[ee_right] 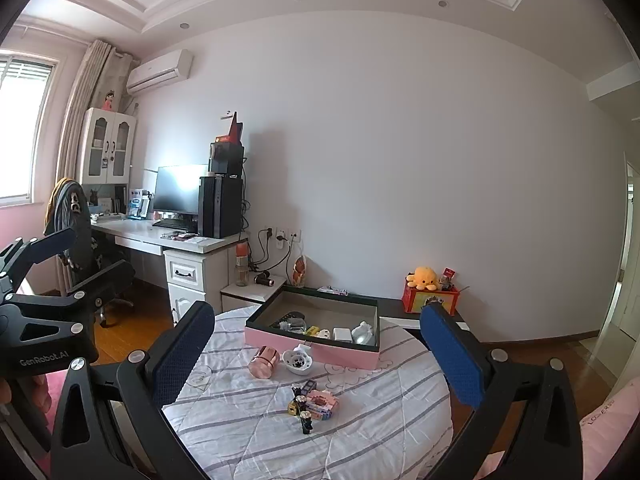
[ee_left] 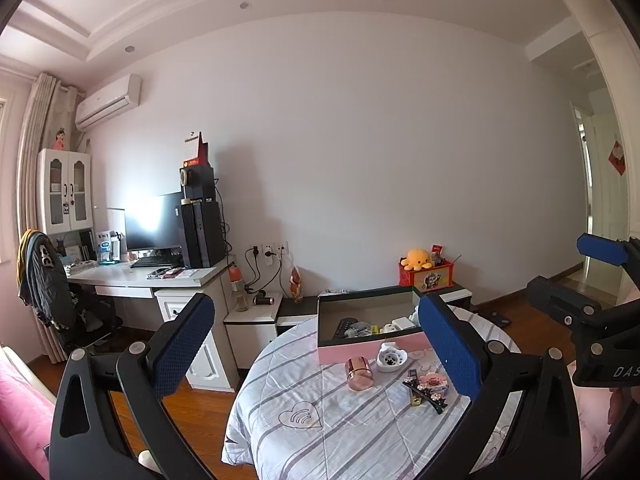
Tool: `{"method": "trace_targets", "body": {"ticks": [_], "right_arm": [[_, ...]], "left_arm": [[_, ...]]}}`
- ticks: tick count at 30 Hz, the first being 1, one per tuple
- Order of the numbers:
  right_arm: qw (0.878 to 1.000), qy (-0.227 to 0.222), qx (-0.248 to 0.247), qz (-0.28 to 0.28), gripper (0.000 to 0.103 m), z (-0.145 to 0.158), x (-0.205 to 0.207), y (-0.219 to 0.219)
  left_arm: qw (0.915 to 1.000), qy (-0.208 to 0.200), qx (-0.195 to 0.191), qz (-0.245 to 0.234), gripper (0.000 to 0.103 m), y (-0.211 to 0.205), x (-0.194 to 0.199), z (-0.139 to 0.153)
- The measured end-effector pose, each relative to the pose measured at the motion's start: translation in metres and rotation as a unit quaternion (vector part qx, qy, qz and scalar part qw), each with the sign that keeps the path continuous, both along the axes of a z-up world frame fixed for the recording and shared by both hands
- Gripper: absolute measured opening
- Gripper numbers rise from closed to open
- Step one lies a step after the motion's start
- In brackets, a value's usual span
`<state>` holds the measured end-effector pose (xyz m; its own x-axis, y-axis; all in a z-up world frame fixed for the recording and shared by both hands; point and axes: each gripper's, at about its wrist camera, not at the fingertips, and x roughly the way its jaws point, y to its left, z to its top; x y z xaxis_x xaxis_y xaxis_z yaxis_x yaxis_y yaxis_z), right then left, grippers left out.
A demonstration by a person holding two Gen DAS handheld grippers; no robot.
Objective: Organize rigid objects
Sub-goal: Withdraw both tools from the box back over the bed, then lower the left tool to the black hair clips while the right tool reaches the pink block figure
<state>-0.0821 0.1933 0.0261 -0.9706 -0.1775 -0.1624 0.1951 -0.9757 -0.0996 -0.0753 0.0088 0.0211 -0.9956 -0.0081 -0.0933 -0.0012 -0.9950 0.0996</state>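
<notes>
Pink box [ee_left: 362, 350] sits open at the far side of the quilt-covered round worktop [ee_left: 304, 432], with a jar [ee_left: 359, 373], dish [ee_left: 391, 358] and clips [ee_left: 426, 390] before it, while both hand-held grippers, left [ee_left: 316, 354] and right [ee_right: 318, 354], hover wide open and empty.

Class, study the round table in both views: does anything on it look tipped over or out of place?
Yes. The rose-gold jar lies on its side on the striped cloth, beside the white dish, outside the pink box. A cluster of small items also sits loose nearer the table's front.
</notes>
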Motion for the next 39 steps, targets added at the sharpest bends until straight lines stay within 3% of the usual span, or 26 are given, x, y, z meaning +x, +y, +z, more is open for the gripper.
{"method": "trace_targets", "body": {"ticks": [10,17,27,34,39], "right_arm": [[1.0,-0.016,-0.002,-0.002,0.103,-0.011,-0.012,0.004],[0.999,-0.053,-0.002,-0.012,0.103,-0.036,-0.039,0.012],[0.985,-0.171,0.01,-0.022,0.103,-0.116,-0.111,0.015],[0.966,-0.236,0.054,-0.091,0.103,-0.175,-0.161,0.027],[0.954,-0.279,0.067,-0.085,0.103,-0.202,-0.191,0.028]], "left_arm": [[0.9998,-0.017,-0.007,-0.01,0.103,0.002,-0.014,-0.009],[0.9975,-0.065,-0.003,-0.028,0.103,0.004,-0.047,-0.035],[0.9809,-0.19,0.005,-0.04,0.103,0.005,-0.117,-0.114],[0.9728,-0.229,0.002,-0.034,0.103,0.006,-0.147,-0.145],[0.9681,-0.248,-0.002,-0.035,0.103,0.009,-0.161,-0.159]]}}
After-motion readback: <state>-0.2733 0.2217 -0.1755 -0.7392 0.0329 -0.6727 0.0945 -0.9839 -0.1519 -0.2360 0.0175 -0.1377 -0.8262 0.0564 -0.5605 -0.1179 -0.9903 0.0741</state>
